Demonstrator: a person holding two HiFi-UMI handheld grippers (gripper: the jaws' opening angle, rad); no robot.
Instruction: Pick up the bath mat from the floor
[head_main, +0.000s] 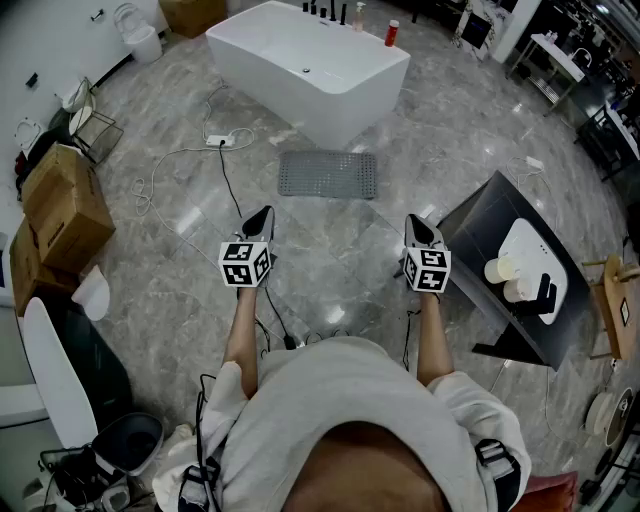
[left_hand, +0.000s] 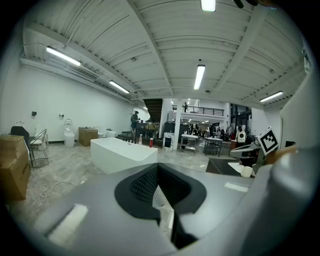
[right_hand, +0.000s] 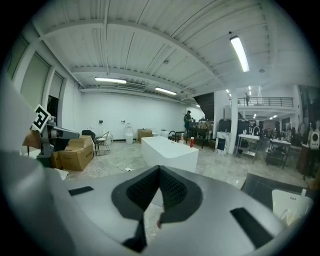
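While both are held out level above the grey marble floor (head_main: 330, 255), the left hand-held gripper (head_main: 266, 212) and the right hand-held gripper (head_main: 413, 220) have their jaws pressed together, with nothing between them. Ahead lies the grey bath mat (head_main: 328, 174), flat on the floor. Its far edge is near a white bathtub (head_main: 310, 65), seemingly not touching. Open floor borders its near edge. A black cable (head_main: 228, 180) runs to its left and a dark tabletop (head_main: 480, 225) stands to its right.

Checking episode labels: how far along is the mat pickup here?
Done: nothing. The mat lies flat on the floor in front of the tub.
In hand: nothing. The left gripper and right gripper are shut, empty and short of the mat.
Left: reach down, open, grip, lift.
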